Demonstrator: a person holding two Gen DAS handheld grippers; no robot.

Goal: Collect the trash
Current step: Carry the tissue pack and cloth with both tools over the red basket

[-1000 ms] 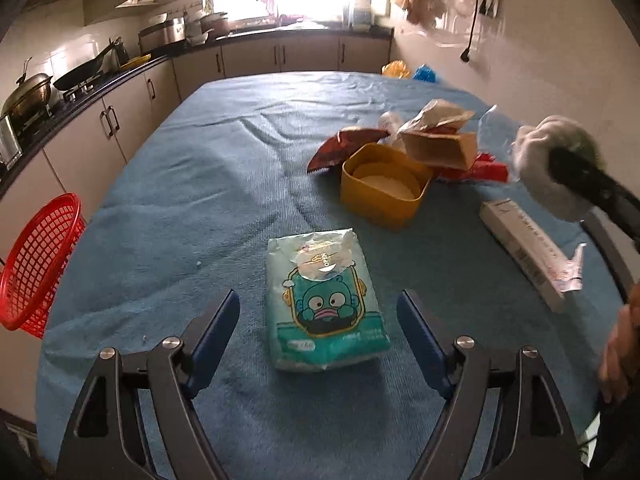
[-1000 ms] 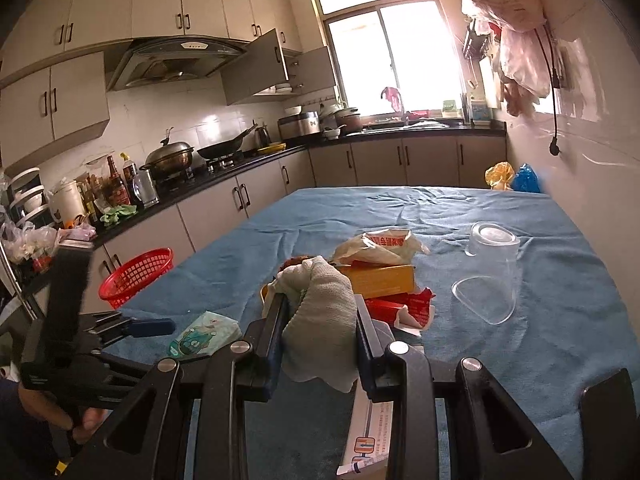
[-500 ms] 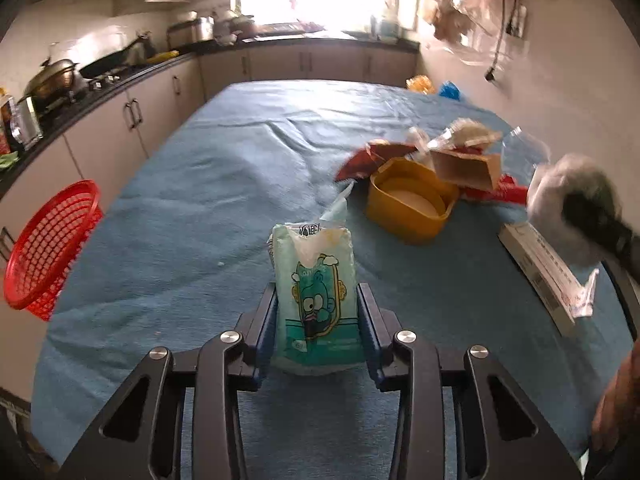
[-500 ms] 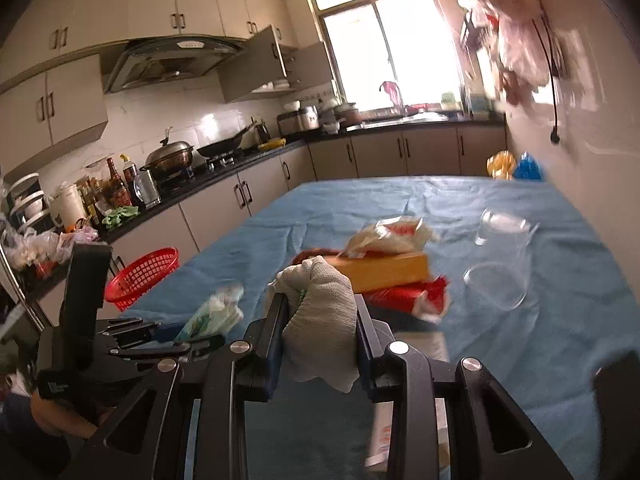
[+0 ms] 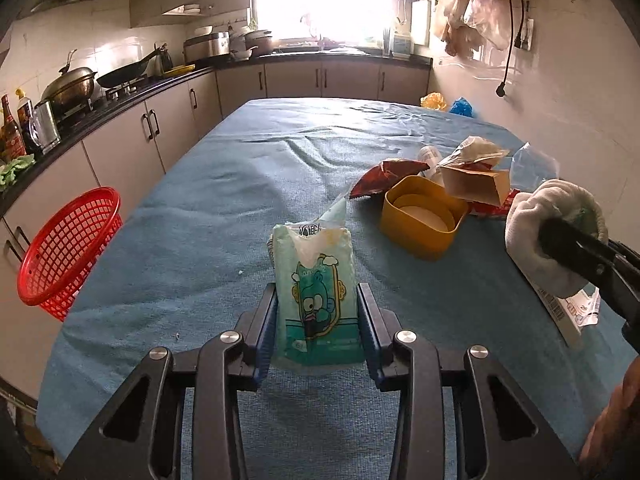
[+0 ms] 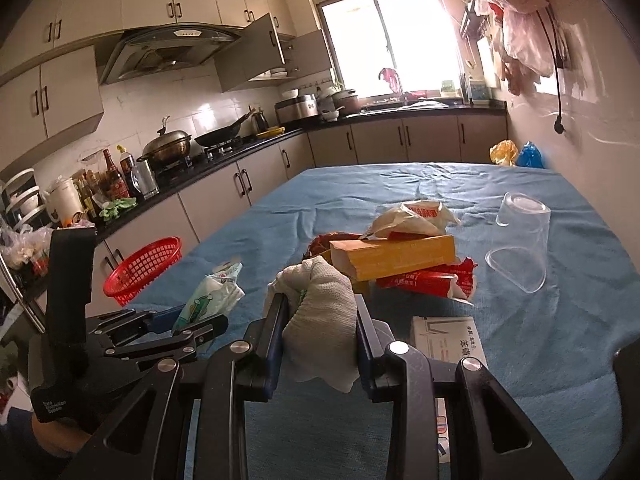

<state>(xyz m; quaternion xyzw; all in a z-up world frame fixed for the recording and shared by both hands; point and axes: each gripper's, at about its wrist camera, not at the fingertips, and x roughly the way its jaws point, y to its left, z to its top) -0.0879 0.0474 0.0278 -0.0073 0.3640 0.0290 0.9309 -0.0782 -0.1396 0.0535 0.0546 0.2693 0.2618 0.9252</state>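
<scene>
My left gripper (image 5: 317, 308) is shut on a pale green tissue pack (image 5: 316, 288) with a cartoon face, tilted up off the blue tablecloth (image 5: 248, 184). From the right wrist view the same pack (image 6: 208, 296) shows in the left gripper (image 6: 188, 322). My right gripper (image 6: 318, 312) is shut on a bundled white cloth (image 6: 324, 304), which appears at the right in the left wrist view as cloth (image 5: 552, 232). A red mesh basket (image 5: 68, 248) hangs off the table's left edge.
Mid-table lie a yellow tub (image 5: 420, 220), a brown carton (image 5: 476, 184), a red snack wrapper (image 5: 384, 174), a long white box (image 6: 448, 344) and clear plastic cups (image 6: 520, 248). Kitchen counters with pans run along the left and back.
The left jaws closed on the tissue pack, which had lain flat, and tipped it upright off the cloth. The right gripper with its cloth drifted slightly.
</scene>
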